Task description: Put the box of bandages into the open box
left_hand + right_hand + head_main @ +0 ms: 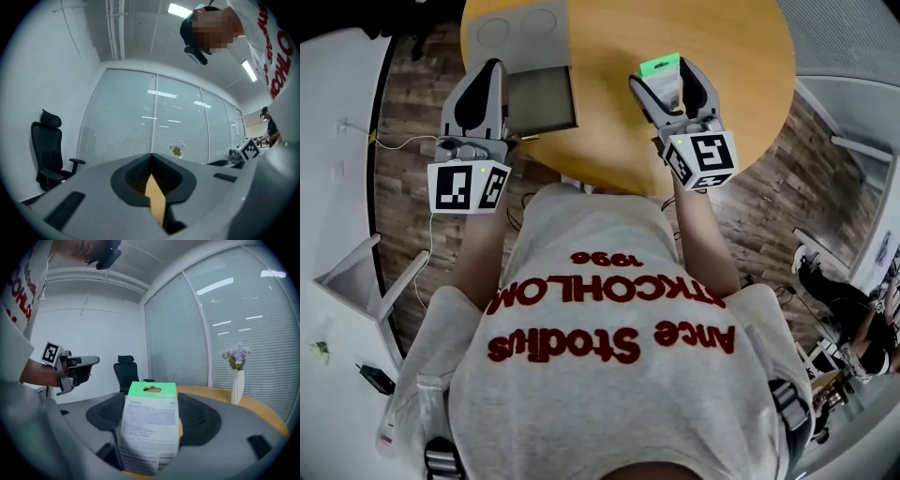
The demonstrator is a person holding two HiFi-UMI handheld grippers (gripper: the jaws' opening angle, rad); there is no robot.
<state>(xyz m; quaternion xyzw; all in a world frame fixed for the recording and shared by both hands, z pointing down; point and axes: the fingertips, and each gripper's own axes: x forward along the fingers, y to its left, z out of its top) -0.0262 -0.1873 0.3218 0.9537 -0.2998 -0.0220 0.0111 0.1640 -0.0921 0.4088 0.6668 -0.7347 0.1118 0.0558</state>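
The right hand-held gripper (670,82) pinches the bandage box (151,427) above the worktop's (619,141) near edge, lifted but not yet delivered. The open box (542,98) looks empty at the near-left edge. Beside it the left hand-held gripper (487,70) hangs, jaws pressed together. What's left, I'd say, is carrying it across and dropping it in.

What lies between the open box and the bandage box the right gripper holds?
Nothing: bare table separates open box from box of bandages, per head view.
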